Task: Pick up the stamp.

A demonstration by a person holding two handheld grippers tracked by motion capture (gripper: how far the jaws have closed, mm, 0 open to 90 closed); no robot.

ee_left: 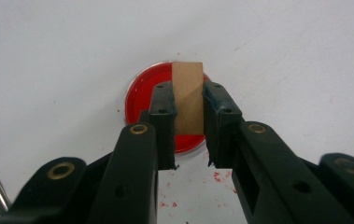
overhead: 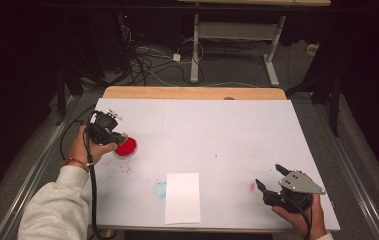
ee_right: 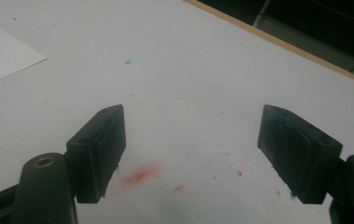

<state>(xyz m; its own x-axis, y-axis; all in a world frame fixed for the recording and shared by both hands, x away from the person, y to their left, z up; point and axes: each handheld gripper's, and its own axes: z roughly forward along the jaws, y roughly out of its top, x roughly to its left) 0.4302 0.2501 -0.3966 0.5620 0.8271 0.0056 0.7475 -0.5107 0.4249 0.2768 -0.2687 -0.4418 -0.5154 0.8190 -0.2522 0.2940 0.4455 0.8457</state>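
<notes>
white covers your tabletop [overhead: 237, 130], speckled with red, and a sheet of paper [overhead: 182, 198] lies near its front edge. your right hand-held gripper [overhead: 271, 181] hovers at the front right, jaws spread wide with nothing between them. your left hand-held gripper [ee_left: 188, 109] clamps a small wooden block [ee_left: 188, 95] upright over the red dish [ee_left: 139, 100] at the tabletop's left side.
</notes>
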